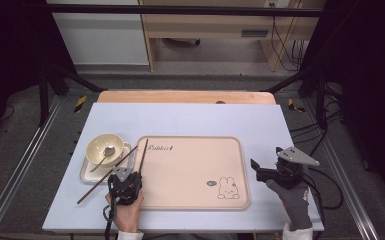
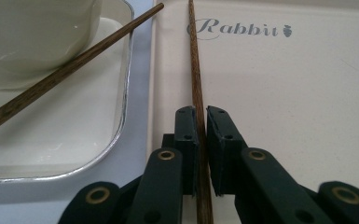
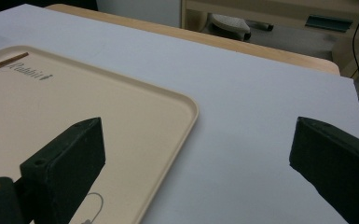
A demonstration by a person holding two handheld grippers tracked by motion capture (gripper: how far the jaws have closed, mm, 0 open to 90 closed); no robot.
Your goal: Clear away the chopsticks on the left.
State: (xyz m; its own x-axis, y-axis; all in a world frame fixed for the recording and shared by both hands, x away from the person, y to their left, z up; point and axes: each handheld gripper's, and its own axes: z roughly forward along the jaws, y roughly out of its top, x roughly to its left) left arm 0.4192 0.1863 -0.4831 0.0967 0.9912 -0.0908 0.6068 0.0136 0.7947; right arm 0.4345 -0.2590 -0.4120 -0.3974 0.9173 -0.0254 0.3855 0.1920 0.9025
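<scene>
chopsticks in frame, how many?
2. One chopstick lies on the beige tray near its left edge, clamped in the left tongs. The other chopstick rests slanted across the small dish beside the bowl. None seem hidden.

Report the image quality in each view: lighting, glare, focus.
High view: table evenly lit, surroundings dark, no strong glare. Left gripper view: chopstick between the jaws is sharp, a bright glint runs along the metal tray rim, the bowl looks soft. Right gripper view: the near jaws are blurred, beige tray clearer.

Tongs pinch a chopstick over the tray
</scene>
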